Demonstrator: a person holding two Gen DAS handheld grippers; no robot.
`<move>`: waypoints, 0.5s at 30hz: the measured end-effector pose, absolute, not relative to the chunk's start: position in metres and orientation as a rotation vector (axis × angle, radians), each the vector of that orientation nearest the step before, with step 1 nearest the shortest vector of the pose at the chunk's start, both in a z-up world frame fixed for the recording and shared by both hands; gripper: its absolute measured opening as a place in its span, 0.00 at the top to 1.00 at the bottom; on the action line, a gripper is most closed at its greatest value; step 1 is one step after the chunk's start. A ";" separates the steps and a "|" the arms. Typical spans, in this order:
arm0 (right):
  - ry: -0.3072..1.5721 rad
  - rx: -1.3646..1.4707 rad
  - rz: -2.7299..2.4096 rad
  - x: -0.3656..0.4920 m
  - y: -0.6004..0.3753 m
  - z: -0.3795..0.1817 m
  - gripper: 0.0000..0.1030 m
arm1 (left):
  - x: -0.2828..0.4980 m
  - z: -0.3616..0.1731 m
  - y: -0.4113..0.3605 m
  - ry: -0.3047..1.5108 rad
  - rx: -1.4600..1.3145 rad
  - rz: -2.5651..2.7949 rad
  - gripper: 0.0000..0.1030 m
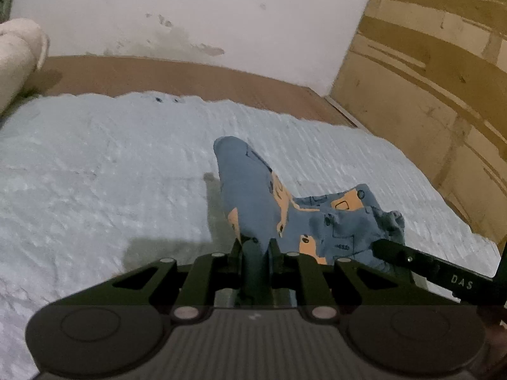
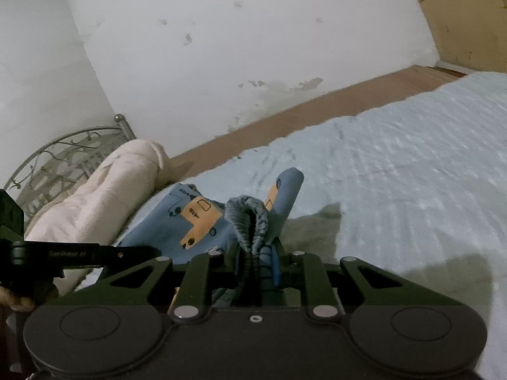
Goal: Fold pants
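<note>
The pants [image 1: 253,196] are blue with orange vehicle prints. My left gripper [image 1: 256,243] is shut on a bunched part of the pants, which rises in front of it above the light blue bedspread [image 1: 95,164]. My right gripper [image 2: 256,247] is shut on the gathered elastic waistband [image 2: 250,212] of the pants [image 2: 190,221]. The right gripper also shows in the left wrist view [image 1: 380,247], at the waistband. The left gripper's black finger [image 2: 126,251] reaches in from the left of the right wrist view. The cloth hangs between the two grippers.
A rolled cream blanket [image 2: 95,196] lies at the head of the bed by a metal headboard [image 2: 63,155]. A white wall [image 1: 190,15] and a brown bed edge [image 1: 158,72] lie behind. Wooden furniture [image 1: 427,79] stands at the right.
</note>
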State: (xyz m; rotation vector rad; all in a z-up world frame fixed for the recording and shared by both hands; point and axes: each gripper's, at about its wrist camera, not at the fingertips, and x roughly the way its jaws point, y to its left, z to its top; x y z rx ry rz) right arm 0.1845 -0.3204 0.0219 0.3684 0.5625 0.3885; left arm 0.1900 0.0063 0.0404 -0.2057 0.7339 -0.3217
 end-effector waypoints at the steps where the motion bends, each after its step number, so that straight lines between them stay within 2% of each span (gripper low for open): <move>1: 0.557 0.368 0.396 0.188 -0.316 0.024 0.81 | 0.191 0.042 0.009 0.729 -0.209 -0.313 0.86; 15: 0.567 0.371 0.491 0.256 -0.248 0.024 0.81 | 0.224 0.043 0.074 0.713 -0.277 -0.164 0.86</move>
